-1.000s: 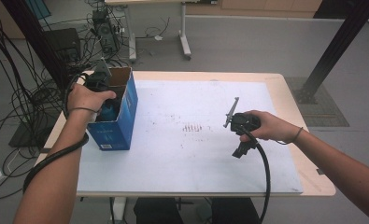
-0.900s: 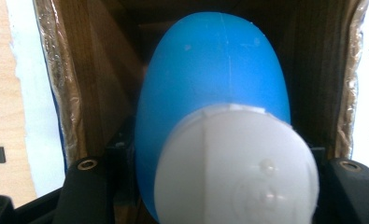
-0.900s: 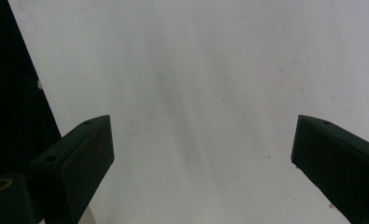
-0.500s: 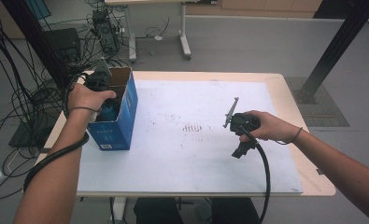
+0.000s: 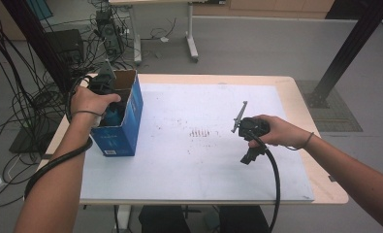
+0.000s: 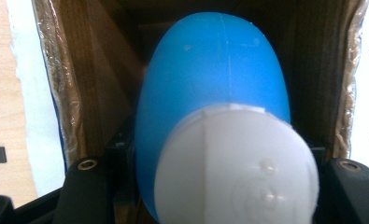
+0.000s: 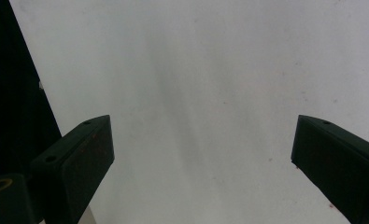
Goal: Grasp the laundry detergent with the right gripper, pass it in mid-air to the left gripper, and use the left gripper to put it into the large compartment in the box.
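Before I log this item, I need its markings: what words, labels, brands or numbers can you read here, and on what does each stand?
None can be read.
Blue box: a pale label low on its side, too small and blurred to read.
Bottle's white cap: raised moulded marks, a ring and dots, blurred, no legible letters.
Blue bottle: no print on the side that shows.
White sheet: small reddish marks near its middle, not legible as text.

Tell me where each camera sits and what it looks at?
High view: above the table, looking down; both forearms show.
Left gripper view: rides the left gripper, facing into the blue cardboard box; jaws clamp a blue plastic bottle with white cap.
Right gripper view: faces white tabletop; open jaws.
Shared: box.
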`<state>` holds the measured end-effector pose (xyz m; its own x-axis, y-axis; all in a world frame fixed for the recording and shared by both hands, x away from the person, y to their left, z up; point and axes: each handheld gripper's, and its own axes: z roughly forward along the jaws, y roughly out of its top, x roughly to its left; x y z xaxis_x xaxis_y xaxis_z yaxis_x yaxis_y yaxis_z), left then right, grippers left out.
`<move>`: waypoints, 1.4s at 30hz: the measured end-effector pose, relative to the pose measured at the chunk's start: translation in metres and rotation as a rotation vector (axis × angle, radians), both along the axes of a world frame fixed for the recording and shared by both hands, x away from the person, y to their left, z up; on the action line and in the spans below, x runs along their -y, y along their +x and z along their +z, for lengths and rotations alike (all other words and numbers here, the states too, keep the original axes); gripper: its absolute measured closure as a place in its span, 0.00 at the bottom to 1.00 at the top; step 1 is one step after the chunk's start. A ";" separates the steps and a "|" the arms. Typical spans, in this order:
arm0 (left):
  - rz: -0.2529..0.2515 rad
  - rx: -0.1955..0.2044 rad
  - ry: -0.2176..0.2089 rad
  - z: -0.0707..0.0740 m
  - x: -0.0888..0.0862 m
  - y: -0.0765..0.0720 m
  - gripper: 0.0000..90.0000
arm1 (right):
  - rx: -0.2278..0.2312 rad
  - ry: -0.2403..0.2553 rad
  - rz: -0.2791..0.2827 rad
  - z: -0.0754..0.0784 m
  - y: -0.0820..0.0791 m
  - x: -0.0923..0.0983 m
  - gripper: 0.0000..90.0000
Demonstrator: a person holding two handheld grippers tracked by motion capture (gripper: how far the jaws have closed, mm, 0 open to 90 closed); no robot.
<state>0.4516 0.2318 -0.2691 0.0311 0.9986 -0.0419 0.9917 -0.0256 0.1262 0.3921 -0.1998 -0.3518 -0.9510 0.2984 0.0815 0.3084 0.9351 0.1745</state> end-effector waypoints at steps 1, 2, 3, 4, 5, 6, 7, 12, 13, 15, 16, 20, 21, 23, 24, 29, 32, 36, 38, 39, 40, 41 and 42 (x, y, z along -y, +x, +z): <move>-0.001 0.000 -0.001 0.000 0.000 0.000 0.42 | 0.001 0.000 -0.002 0.000 0.000 0.000 0.06; -0.001 0.000 -0.001 0.000 0.000 0.000 0.42 | 0.000 0.002 -0.001 0.000 0.000 0.000 0.07; -0.001 0.000 -0.001 0.000 0.000 0.000 0.42 | -0.001 0.002 -0.001 -0.001 0.000 -0.001 0.06; -0.001 0.000 -0.001 0.000 0.000 0.000 0.42 | -0.001 0.002 -0.003 -0.001 0.000 -0.001 0.06; 0.000 0.000 -0.002 0.000 0.000 0.000 0.42 | 0.000 0.003 -0.002 -0.001 0.000 -0.001 0.06; 0.002 0.000 -0.002 0.000 -0.001 0.000 0.42 | -0.002 0.003 -0.004 -0.001 0.000 -0.001 0.06; 0.002 0.000 -0.003 0.000 -0.001 0.000 0.42 | -0.001 0.004 -0.008 -0.001 0.000 -0.001 0.06; 0.004 0.000 -0.003 0.000 0.000 0.000 0.42 | -0.002 0.004 -0.001 -0.001 0.000 -0.001 0.06; 0.003 0.000 -0.002 0.000 0.000 0.000 0.42 | -0.001 0.004 -0.005 -0.001 0.000 -0.001 0.06; 0.005 0.000 -0.003 0.000 0.000 0.000 0.42 | 0.001 0.007 -0.005 -0.001 0.000 -0.001 0.06; 0.005 0.000 -0.003 0.000 0.000 0.000 0.42 | 0.001 0.006 -0.005 -0.001 0.000 -0.001 0.06; 0.001 -0.002 0.000 0.000 0.000 0.000 0.42 | 0.001 0.005 0.002 -0.001 0.000 -0.001 0.07; 0.001 -0.002 0.000 0.000 0.000 0.000 0.42 | 0.003 0.004 0.002 -0.001 0.000 -0.001 0.06; 0.001 -0.003 0.000 0.000 0.000 -0.001 0.42 | 0.002 0.004 -0.004 0.000 0.000 -0.001 0.06; 0.001 -0.003 -0.001 0.000 0.000 -0.001 0.42 | 0.002 0.003 -0.004 0.000 0.000 -0.001 0.06; 0.003 -0.006 -0.005 0.000 -0.001 -0.001 0.42 | 0.004 0.002 -0.002 -0.001 -0.001 -0.001 0.07; 0.001 -0.005 -0.004 0.000 -0.001 -0.001 0.42 | 0.005 0.002 0.002 -0.001 0.000 -0.001 0.07; 0.002 -0.006 -0.009 0.000 -0.002 -0.001 0.42 | 0.003 -0.001 -0.001 -0.001 0.000 -0.002 0.07; -0.001 -0.004 -0.010 -0.001 -0.002 -0.001 0.41 | 0.002 -0.001 0.001 -0.001 0.000 -0.002 0.07; -0.003 -0.006 -0.014 -0.001 -0.002 -0.001 0.41 | 0.003 -0.003 -0.001 -0.001 0.000 -0.003 0.07; -0.003 -0.003 -0.021 0.000 -0.002 -0.001 0.41 | 0.004 -0.006 0.002 -0.001 0.000 -0.003 0.07; -0.004 -0.001 -0.024 0.000 -0.002 -0.001 0.40 | 0.005 -0.005 -0.001 -0.001 0.000 -0.003 0.07; -0.005 0.000 -0.020 0.000 -0.001 -0.001 0.40 | 0.005 -0.005 0.000 -0.001 0.001 -0.003 0.07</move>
<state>0.4502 0.2333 -0.2686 0.0357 0.9975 -0.0617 0.9916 -0.0276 0.1266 0.3928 -0.1968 -0.3532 -0.9515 0.2985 0.0752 0.3072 0.9360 0.1719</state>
